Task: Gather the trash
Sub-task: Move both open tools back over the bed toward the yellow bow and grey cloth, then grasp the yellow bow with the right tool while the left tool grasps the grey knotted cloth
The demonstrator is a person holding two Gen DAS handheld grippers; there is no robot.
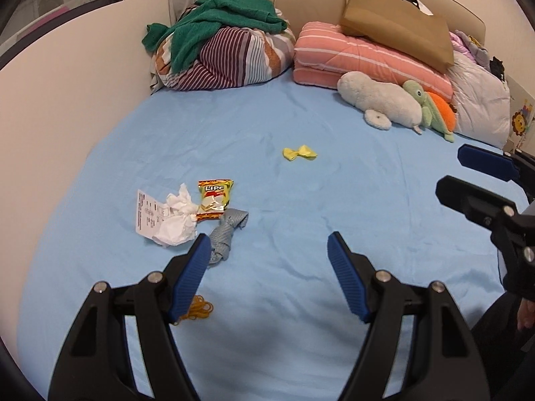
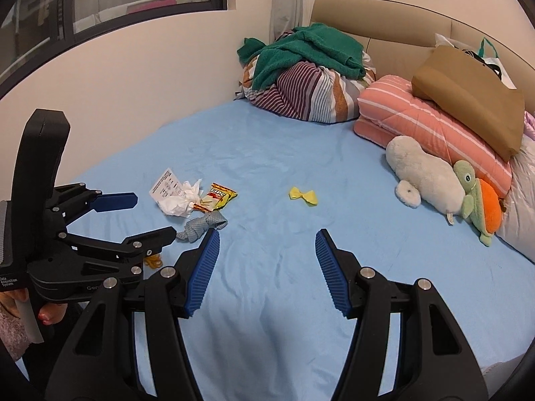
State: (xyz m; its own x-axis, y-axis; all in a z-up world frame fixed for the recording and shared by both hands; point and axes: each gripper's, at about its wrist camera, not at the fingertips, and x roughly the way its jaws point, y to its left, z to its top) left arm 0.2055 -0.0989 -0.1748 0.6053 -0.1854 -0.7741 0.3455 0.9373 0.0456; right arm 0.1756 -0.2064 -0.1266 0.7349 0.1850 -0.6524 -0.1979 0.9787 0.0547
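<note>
On the blue bed sheet (image 1: 267, 117) lies a small heap: a printed receipt (image 1: 143, 210), a crumpled white tissue (image 1: 177, 220), a yellow snack packet (image 1: 214, 198) and a knotted grey cloth (image 1: 227, 234). A yellow bow-shaped scrap (image 1: 299, 153) lies alone farther in. Orange rubber bands (image 1: 199, 310) show under my left finger. My left gripper (image 1: 267, 240) hovers open and holds nothing, with the heap just beyond its left fingertip. My right gripper (image 2: 267, 234) is open and holds nothing too, the yellow scrap (image 2: 302, 195) ahead of it. The left gripper (image 2: 153, 215) appears beside it.
At the headboard sit a green towel (image 1: 227, 13) on a striped bundle, a folded pink quilt (image 1: 367, 56) under a brown paper bag (image 1: 398, 30), and plush toys (image 1: 381, 100). A wall (image 1: 83, 77) bounds the bed's left side. A person's hand (image 2: 50, 314) holds the left gripper.
</note>
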